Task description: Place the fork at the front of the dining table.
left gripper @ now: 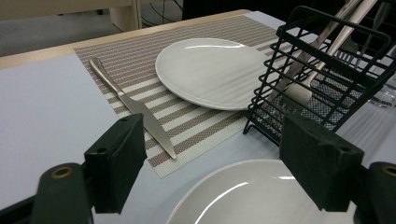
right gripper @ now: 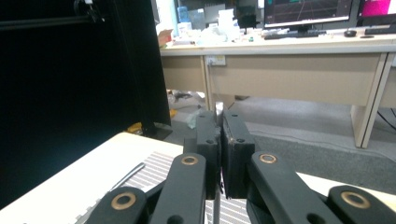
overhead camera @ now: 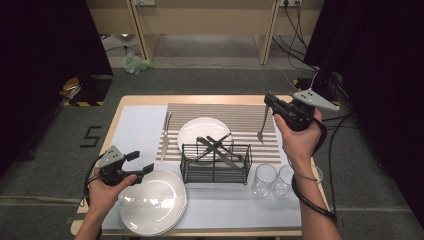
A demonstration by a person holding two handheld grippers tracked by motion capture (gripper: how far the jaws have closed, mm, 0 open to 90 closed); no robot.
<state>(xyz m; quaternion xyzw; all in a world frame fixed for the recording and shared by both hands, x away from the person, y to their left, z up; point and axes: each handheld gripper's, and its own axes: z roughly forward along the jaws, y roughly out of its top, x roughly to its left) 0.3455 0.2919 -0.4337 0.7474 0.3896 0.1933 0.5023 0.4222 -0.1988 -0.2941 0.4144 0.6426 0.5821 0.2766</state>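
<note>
Your left gripper (overhead camera: pixel 141 162) hovers with its jaws spread and nothing between them, over the near-left stack of plates (overhead camera: pixel 152 202). A knife (overhead camera: pixel 164 135) lies on the striped placemat (overhead camera: pixel 245 118) beside a plate (overhead camera: pixel 202 129), behind the black wire rack (overhead camera: pixel 216 163). Your right gripper (overhead camera: pixel 270 103) pinches a fork (overhead camera: pixel 262 126), hanging tines-down over the placemat's right side.

left gripper (overhead camera: pixel 139 161) low at near-left, jaws wide apart, nothing between, left hand (overhead camera: pixel 105 192) gripping its body, forearm in from bottom edge, right gripper (overhead camera: pixel 270 102) raised at far-right, jaws clamped together, right hand (overhead camera: pixel 299 137) upright
</note>
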